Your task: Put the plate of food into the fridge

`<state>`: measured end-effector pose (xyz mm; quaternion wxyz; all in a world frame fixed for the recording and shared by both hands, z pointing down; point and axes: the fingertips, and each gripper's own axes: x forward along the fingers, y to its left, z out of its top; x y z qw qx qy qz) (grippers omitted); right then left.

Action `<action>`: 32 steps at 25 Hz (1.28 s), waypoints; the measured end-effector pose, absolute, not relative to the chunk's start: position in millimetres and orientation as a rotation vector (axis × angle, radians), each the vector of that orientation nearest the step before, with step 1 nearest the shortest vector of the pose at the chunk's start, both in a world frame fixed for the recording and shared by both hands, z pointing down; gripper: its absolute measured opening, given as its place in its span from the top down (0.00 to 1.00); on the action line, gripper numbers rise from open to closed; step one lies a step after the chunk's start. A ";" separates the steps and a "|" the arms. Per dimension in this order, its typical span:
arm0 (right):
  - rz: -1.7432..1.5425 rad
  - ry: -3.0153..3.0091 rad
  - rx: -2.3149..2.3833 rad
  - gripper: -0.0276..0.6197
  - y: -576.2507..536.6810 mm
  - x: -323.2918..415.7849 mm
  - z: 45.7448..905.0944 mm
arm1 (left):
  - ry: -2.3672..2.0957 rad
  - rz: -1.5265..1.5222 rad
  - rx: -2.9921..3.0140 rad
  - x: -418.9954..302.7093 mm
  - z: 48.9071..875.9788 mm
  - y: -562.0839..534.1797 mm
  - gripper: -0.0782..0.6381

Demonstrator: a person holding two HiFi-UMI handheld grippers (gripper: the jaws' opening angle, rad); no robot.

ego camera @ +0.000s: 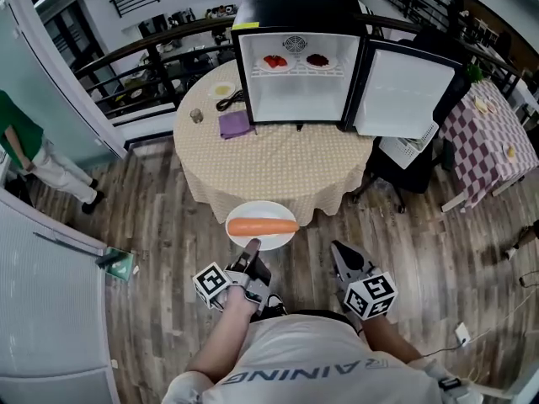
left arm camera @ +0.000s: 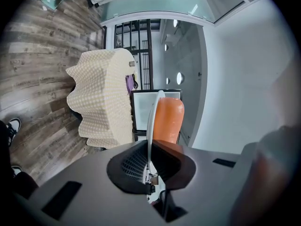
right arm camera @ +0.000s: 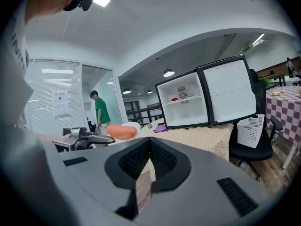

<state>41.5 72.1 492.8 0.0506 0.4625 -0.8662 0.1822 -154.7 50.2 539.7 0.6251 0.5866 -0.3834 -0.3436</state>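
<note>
As I judge it, the step in hand is carrying the plate to the fridge. The left hand-held gripper (ego camera: 252,247) is pinched almost fully together on the near rim of the plate (ego camera: 271,209). The plate therefore juts out from a single edge hold. Keep it level, since the long orange food (ego camera: 262,225) looks round and could roll off.

Cross the table (ego camera: 269,162) slowly and aim for the bare lower space of the fridge (ego camera: 296,11), under the shelf (ego camera: 295,72) that already carries two dishes (ego camera: 275,61). The door (ego camera: 396,91) stands open at 2 o'clock, out of the path. The right hand-held gripper (ego camera: 343,257) has its jaws together on nothing and could steady the plate's free rim.

The plate lies at 12 o'clock of the left hand-held gripper, touching it, about level with the table's near edge. The fridge stands farther off at 12 o'clock.
</note>
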 end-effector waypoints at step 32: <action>0.592 -2.673 1.336 0.93 -142.2 16.4 500.6 | -0.928 -0.785 1.307 -173.2 556.1 -146.7 0.86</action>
